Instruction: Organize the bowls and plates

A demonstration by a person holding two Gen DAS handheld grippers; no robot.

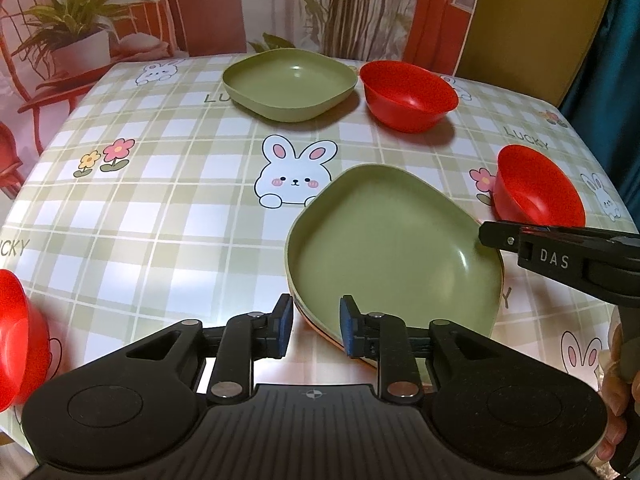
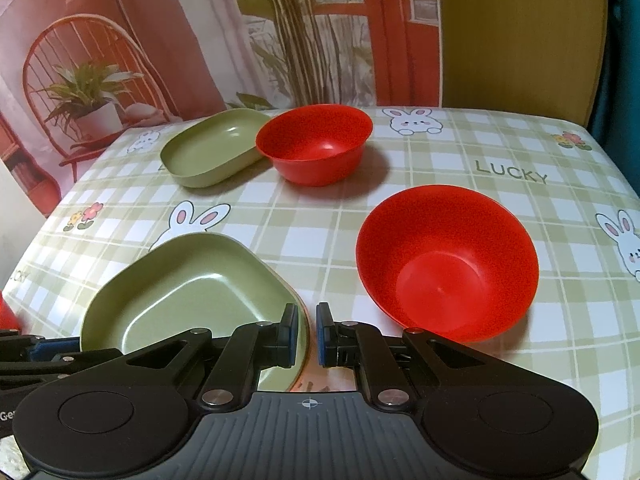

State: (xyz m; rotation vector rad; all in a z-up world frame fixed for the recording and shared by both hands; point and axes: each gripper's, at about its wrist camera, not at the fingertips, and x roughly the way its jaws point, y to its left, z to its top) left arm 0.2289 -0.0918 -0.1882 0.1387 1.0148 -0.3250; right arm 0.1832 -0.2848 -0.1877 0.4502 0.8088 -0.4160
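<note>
Far out to the left of the near green plate (image 1: pixel 392 256), cut by the edge of the left wrist view, a red bowl at the left (image 1: pixel 16 340) stands on the bench (image 1: pixel 160 208), which carries a checked cloth printed with bunnies and flowers. At the plate's near left rim sits the left claw (image 1: pixel 316 328), its pads spread, with the rim passing between them and neither pad seen pressing on it. The near green plate itself lies on the bench, empty, and a pale edge and an orange edge show just beneath its near rim. Well beyond it, toward the back of the bench, the far green plate (image 1: pixel 288 80) rests flat, and the far red bowl (image 1: pixel 408 94) stands upright close beside that plate's right side. At the near plate's right rim the right claw (image 2: pixel 307 334) is pressed almost together, pinching the rim between its pads. Just to the right of the near plate, apart from it, the nearer red bowl (image 2: pixel 448 264) stands upright and empty. A person's hand (image 1: pixel 614 408) shows at the far right edge.
</note>
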